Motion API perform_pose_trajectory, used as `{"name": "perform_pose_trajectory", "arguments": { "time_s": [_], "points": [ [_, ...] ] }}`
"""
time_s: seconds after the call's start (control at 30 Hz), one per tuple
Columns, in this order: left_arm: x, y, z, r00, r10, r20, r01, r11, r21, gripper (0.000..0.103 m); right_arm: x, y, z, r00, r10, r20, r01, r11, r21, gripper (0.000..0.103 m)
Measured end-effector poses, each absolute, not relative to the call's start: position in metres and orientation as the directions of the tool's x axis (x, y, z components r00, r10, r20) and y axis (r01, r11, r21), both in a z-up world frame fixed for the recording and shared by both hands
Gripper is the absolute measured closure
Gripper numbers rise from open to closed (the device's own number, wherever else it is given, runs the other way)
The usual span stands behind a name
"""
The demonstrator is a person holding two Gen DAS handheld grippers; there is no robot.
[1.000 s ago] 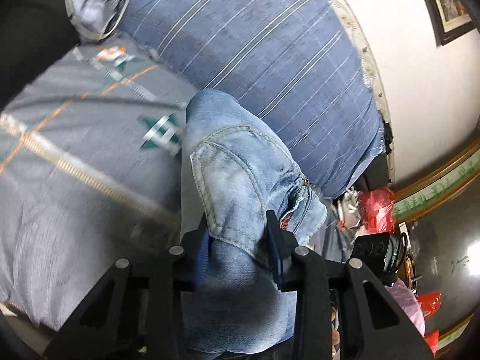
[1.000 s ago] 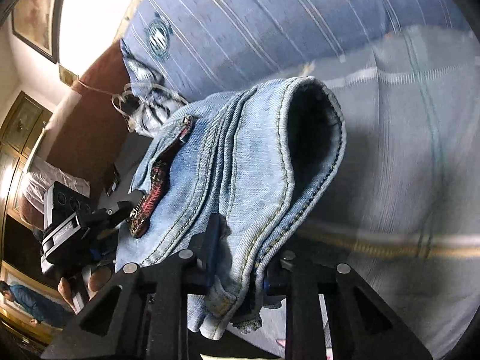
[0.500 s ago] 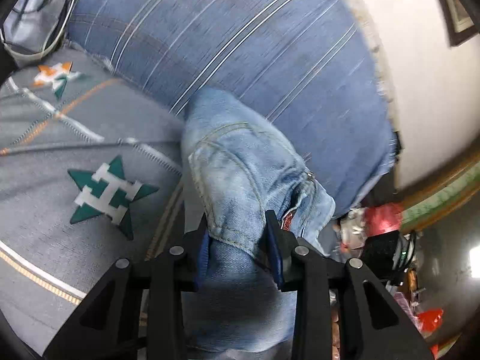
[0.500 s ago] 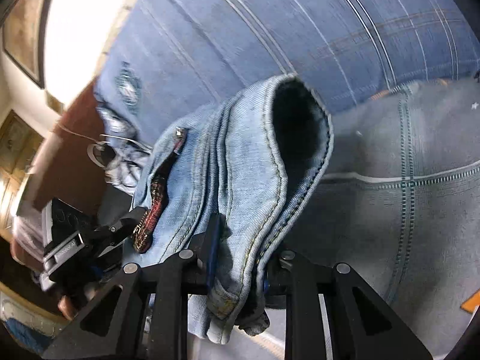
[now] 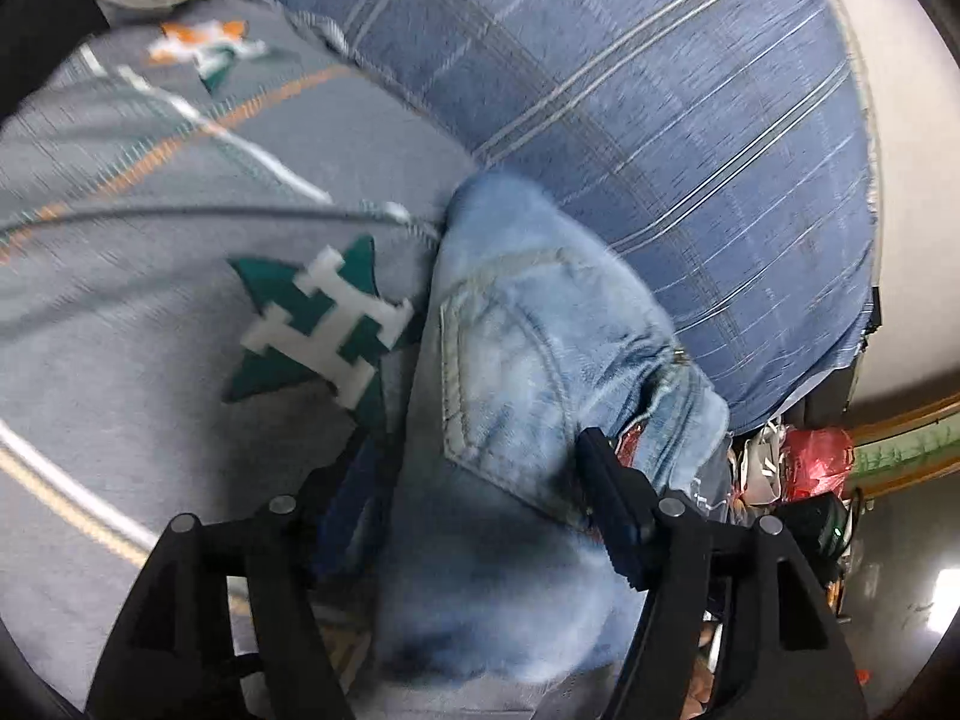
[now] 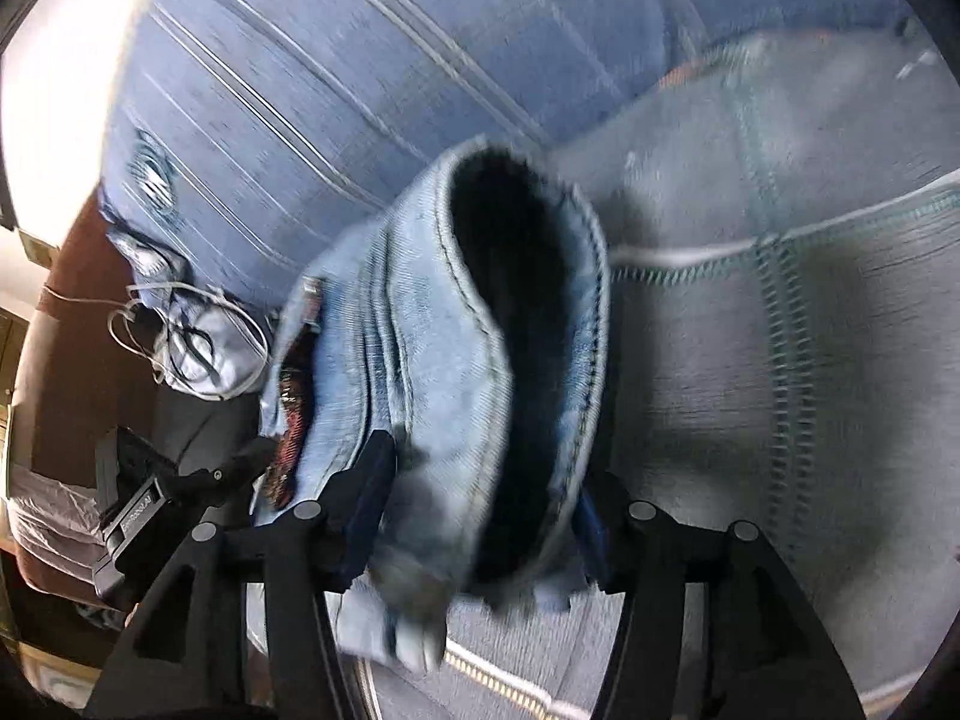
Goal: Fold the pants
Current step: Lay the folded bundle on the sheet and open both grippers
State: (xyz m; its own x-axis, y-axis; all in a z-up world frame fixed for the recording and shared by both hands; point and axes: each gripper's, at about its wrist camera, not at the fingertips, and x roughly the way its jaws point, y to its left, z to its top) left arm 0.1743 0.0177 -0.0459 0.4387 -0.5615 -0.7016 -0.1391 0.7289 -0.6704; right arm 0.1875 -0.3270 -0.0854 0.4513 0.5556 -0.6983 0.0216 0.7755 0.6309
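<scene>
Light blue jeans [image 5: 540,360], folded into a thick bundle, lie on a grey bedspread [image 5: 150,360] against a blue striped pillow [image 5: 660,90]. My left gripper [image 5: 480,480] straddles the pocket end; its jaws are opening, with the denim between them and the left pad clear of it. In the right wrist view the jeans [image 6: 408,330] show a gaping dark hem opening. My right gripper [image 6: 480,498] is around that end, its jaws opening too, and the cloth sits loosely between them.
The bedspread carries a green star patch with a white H [image 5: 324,330]. A tangle of white cable [image 6: 180,336] lies by the pillow [image 6: 360,60]. Red bags [image 5: 816,456] and clutter sit beyond the bed's edge. A black device [image 6: 138,504] shows at the left.
Both grippers were shut on the jeans and have spread their jaws. Both moved across the bed and lower, and the jeans now rest on the bedspread.
</scene>
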Motion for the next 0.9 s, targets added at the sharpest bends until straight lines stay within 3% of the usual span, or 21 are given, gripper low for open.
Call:
{"name": "perform_pose_trajectory", "arguments": {
  "time_s": [0.1, 0.27, 0.33, 0.5, 0.6, 0.77, 0.9],
  "points": [
    [0.165, 0.024, -0.039, 0.444, -0.571, -0.691, -0.122, 0.725, -0.678, 0.034, 0.166, -0.326, -0.06, 0.534, 0.515, -0.67, -0.026, 0.802, 0.596, 0.047],
    [0.15, 0.008, -0.033, 0.453, -0.538, -0.711, -0.062, 0.777, -0.627, 0.035, 0.142, -0.303, -0.024, 0.601, 0.482, -0.638, -0.134, 0.847, 0.514, 0.089],
    [0.148, -0.002, -0.034, 0.438, -0.506, -0.743, -0.052, 0.811, -0.583, 0.035, 0.139, -0.295, -0.027, 0.588, 0.48, -0.651, -0.143, 0.854, 0.5, 0.092],
    [0.155, -0.013, -0.054, 0.401, -0.422, -0.813, -0.057, 0.874, -0.482, 0.039, 0.166, -0.299, -0.078, 0.431, 0.375, -0.821, -0.017, 0.913, 0.408, 0.091],
    [0.153, -0.011, -0.052, 0.417, -0.387, -0.822, -0.05, 0.894, -0.446, 0.039, 0.172, -0.316, -0.085, 0.408, 0.437, -0.801, 0.028, 0.871, 0.49, 0.087],
    [0.147, -0.019, -0.049, 0.453, -0.316, -0.833, -0.016, 0.932, -0.362, 0.039, 0.17, -0.317, -0.086, 0.41, 0.416, -0.812, 0.027, 0.884, 0.467, 0.083],
    [0.14, -0.008, -0.04, 0.49, -0.321, -0.81, -0.033, 0.922, -0.385, 0.039, 0.16, -0.316, -0.075, 0.465, 0.399, -0.79, 0.008, 0.891, 0.454, 0.078]
  ]
}}
